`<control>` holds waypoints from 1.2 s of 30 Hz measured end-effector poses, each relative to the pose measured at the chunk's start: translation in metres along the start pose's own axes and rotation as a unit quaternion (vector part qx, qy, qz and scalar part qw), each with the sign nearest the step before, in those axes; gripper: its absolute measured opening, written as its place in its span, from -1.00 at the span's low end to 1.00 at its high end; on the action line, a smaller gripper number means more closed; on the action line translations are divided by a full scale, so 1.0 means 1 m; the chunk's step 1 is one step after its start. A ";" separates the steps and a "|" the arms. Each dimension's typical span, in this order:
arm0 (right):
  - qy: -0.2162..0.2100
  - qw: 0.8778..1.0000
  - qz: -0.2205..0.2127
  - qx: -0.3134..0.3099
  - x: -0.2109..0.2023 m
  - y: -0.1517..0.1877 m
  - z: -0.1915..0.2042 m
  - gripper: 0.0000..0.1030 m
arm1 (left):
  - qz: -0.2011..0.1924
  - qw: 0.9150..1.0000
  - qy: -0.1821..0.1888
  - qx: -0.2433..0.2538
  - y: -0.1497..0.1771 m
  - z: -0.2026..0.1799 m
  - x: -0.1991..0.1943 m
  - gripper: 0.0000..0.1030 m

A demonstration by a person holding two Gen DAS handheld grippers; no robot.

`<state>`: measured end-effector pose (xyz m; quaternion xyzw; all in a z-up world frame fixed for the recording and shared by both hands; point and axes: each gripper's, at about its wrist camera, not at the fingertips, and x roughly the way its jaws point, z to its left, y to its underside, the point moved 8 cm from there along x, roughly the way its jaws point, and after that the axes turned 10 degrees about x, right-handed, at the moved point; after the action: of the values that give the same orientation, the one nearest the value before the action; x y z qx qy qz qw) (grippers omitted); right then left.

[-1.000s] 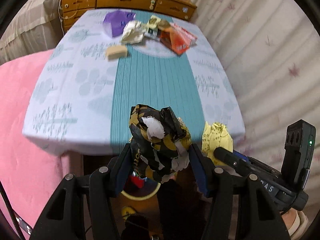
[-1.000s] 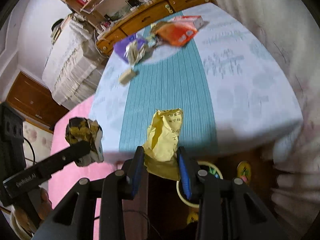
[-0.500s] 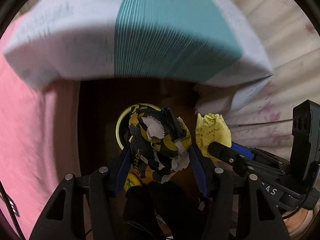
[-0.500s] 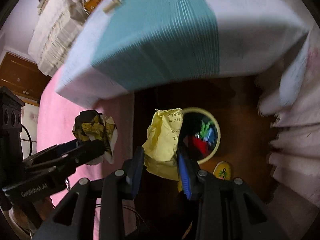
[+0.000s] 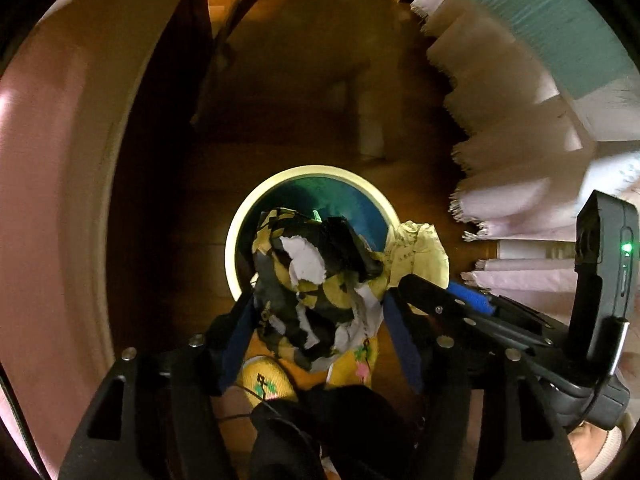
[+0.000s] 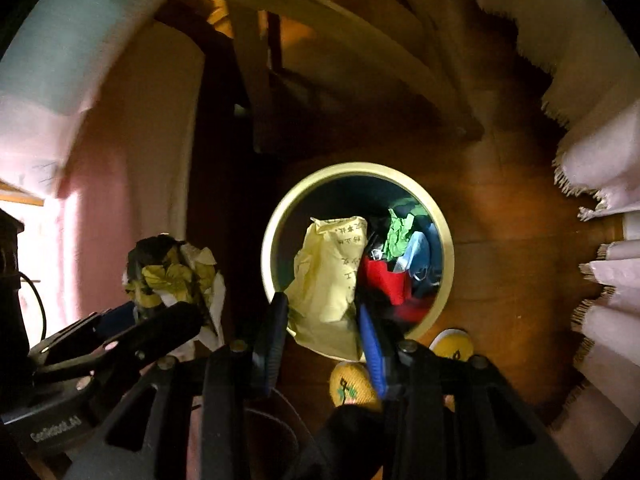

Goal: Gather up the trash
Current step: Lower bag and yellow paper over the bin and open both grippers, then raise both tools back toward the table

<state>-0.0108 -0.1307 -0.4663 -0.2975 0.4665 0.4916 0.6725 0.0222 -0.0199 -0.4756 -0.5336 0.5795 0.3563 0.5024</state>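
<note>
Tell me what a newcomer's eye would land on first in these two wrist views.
First, the round cream-rimmed trash bin on the dark wooden floor under the table, already holding red, green and blue scraps. Next, the crumpled yellow printed paper between the right gripper's fingers, hanging over the bin's mouth. Then the crumpled black, yellow and white wrapper between the left gripper's fingers, beside it; both grippers have just been opening.

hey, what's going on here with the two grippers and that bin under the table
A person is binning trash with a gripper in each hand. The left gripper has a crumpled black-and-yellow wrapper between its fingers, the right gripper a crumpled yellow paper. Both hang over the round bin, which already holds colourful scraps. Both sets of jaws have just been opening; neither piece has dropped yet.
</note>
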 end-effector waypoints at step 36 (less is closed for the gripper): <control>-0.024 0.991 -0.110 -0.066 -0.228 -0.005 0.113 0.14 | -0.101 0.989 -0.069 0.086 -0.064 -0.020 -0.266 0.67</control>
<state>0.0133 -0.1230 -0.2125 -0.3793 0.3811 0.4513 0.7122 0.0607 0.0196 -0.2071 -0.5185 0.5151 0.2890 0.6183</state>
